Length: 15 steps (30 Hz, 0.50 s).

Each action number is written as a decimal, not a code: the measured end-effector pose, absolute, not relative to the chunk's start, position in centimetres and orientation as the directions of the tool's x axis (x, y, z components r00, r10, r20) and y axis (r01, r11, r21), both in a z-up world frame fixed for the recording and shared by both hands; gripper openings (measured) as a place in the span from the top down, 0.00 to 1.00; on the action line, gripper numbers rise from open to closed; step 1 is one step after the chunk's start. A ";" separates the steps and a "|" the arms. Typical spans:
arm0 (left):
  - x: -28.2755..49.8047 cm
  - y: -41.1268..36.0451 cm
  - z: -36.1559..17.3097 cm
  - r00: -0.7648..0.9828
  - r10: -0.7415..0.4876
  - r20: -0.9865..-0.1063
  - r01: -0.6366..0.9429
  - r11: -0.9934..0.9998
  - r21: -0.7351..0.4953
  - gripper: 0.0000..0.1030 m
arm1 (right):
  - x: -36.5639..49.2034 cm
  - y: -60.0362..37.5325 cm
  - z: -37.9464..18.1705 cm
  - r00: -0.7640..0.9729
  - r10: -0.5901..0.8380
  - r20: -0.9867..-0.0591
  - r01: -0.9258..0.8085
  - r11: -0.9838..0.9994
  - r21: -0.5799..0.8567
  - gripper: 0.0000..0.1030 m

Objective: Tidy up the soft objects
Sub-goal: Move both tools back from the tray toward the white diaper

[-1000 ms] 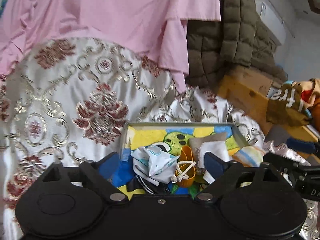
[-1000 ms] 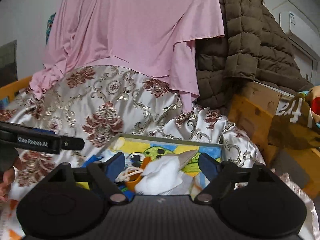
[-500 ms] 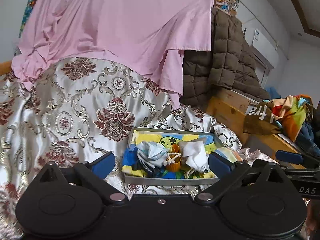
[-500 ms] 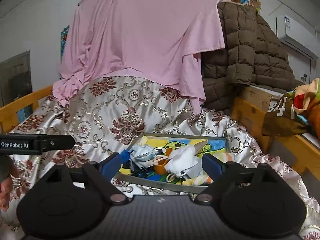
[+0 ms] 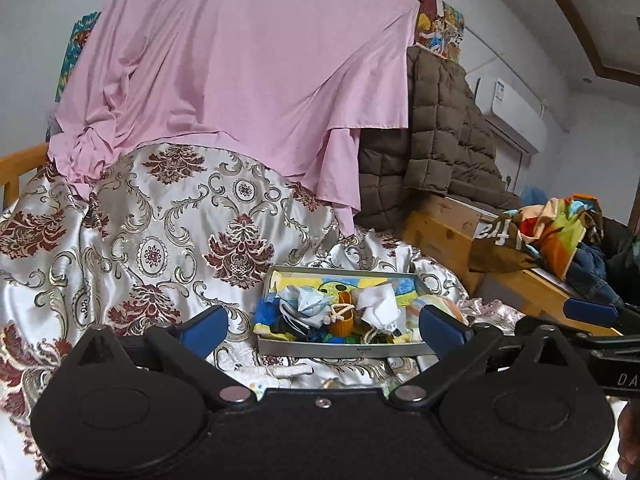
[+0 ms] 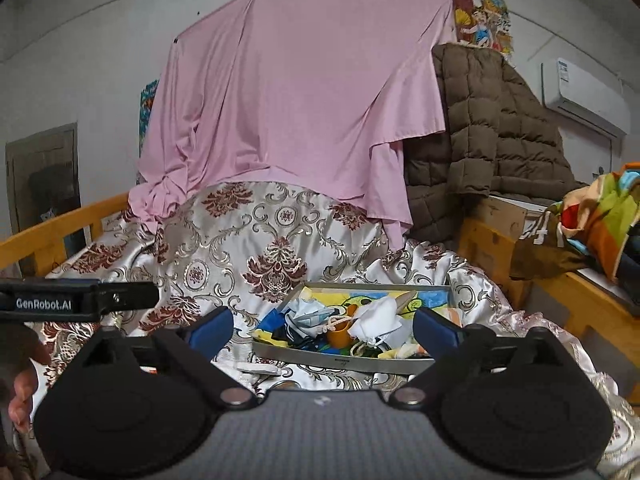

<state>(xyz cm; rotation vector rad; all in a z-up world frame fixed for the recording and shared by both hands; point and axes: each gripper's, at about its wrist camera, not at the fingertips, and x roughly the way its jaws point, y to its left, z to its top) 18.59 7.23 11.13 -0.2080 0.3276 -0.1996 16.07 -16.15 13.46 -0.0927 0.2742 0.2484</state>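
A grey metal tray (image 5: 340, 349) (image 6: 344, 359) with a cartoon liner sits on the patterned bedspread. In it lie several soft things: a pale printed cloth (image 5: 306, 306) (image 6: 310, 312), a white pouch (image 5: 378, 306) (image 6: 378, 316), an orange cup-shaped piece with a cord (image 5: 343, 318) (image 6: 339, 332), and blue and dark fabrics (image 5: 266, 312). My left gripper (image 5: 324, 326) is open and empty, held back in front of the tray. My right gripper (image 6: 322, 328) is open and empty, also back from the tray.
The satin bedspread (image 5: 160, 240) rises behind the tray under a pink sheet (image 6: 300, 100). A brown quilted coat (image 6: 492, 132) hangs at right. A wooden bench (image 5: 520, 280) holds colourful clothes (image 5: 552, 232). A wooden rail (image 6: 52, 236) runs at left.
Both grippers have pulled back and up from the tray, which now looks smaller and farther. Both stay open and empty. The tray's contents have not moved.
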 end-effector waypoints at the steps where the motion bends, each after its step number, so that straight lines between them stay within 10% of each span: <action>1: 18.1 7.2 11.0 0.928 -0.227 -0.295 0.162 0.960 -0.230 0.01 | 15.7 -16.3 13.3 0.933 0.230 -0.276 -0.254 0.966 -0.054 0.03; 15: 12.2 7.3 6.7 0.910 -0.223 -0.348 0.195 0.974 -0.113 0.01 | 11.1 -16.8 8.9 0.930 0.203 -0.307 -0.215 0.977 -0.006 0.00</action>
